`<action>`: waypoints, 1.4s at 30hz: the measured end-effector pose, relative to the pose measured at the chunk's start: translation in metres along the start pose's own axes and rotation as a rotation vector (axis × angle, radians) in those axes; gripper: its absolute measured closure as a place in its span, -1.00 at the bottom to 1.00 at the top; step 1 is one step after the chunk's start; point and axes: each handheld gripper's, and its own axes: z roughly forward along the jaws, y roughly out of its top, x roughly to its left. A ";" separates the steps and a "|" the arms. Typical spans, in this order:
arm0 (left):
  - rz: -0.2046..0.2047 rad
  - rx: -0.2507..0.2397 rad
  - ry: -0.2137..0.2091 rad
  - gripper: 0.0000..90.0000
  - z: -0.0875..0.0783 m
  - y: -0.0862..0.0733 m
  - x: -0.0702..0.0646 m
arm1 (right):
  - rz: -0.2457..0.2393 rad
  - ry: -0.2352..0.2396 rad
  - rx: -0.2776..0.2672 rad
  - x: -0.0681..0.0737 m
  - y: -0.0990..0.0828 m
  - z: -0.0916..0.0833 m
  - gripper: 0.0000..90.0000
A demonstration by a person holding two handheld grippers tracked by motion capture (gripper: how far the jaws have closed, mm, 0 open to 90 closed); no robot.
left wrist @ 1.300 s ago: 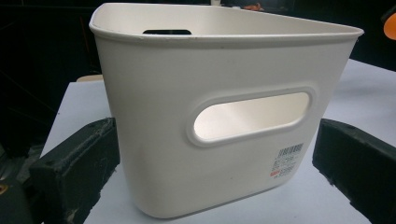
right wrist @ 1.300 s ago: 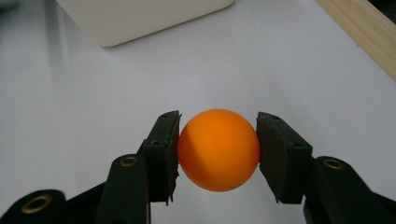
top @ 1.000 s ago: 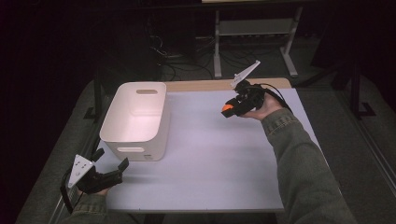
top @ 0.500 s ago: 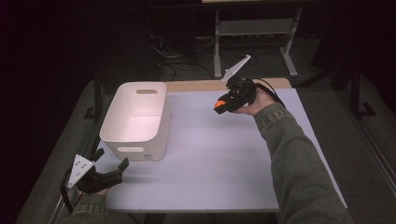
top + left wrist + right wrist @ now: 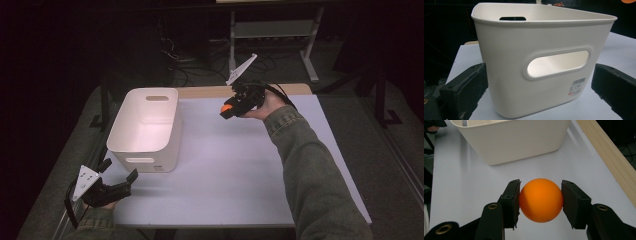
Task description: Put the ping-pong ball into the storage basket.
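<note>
So I've got the ball (image 5: 541,200) pinched in the right gripper (image 5: 231,107), both pads flat against its sides, held up over the far right part of the table (image 5: 240,170). The bin (image 5: 145,127) is off to the left, well apart from it, so there's open table to cross before any drop.

Main worry: it's a smooth round ball held at just two spots. Any jerk or wrist roll on the way over and it could squirt out, bounce and roll off the table, maybe past the wooden strip (image 5: 609,152) on the far edge. Second worry is letting go early or too low, so it clips the bin's rim and pops back out.

The left gripper (image 5: 117,187) sits at the near left corner with its jaws spread wide, the bin's near wall (image 5: 536,62) right in front of them. I think they aren't touching it, but up close that's hard to judge. If it nudges the bin, the light thing could slide and my aim is off.
</note>
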 end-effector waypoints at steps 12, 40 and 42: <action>0.003 0.002 -0.001 -1.00 0.000 0.000 -0.001 | -0.023 0.003 0.005 0.007 0.015 0.005 0.11; 0.000 -0.001 0.000 -1.00 -0.001 0.001 0.000 | -0.108 0.019 0.007 0.021 0.054 0.011 0.11; -0.004 -0.004 0.002 -1.00 -0.001 0.001 0.000 | -0.111 0.021 0.006 0.023 0.057 0.011 0.11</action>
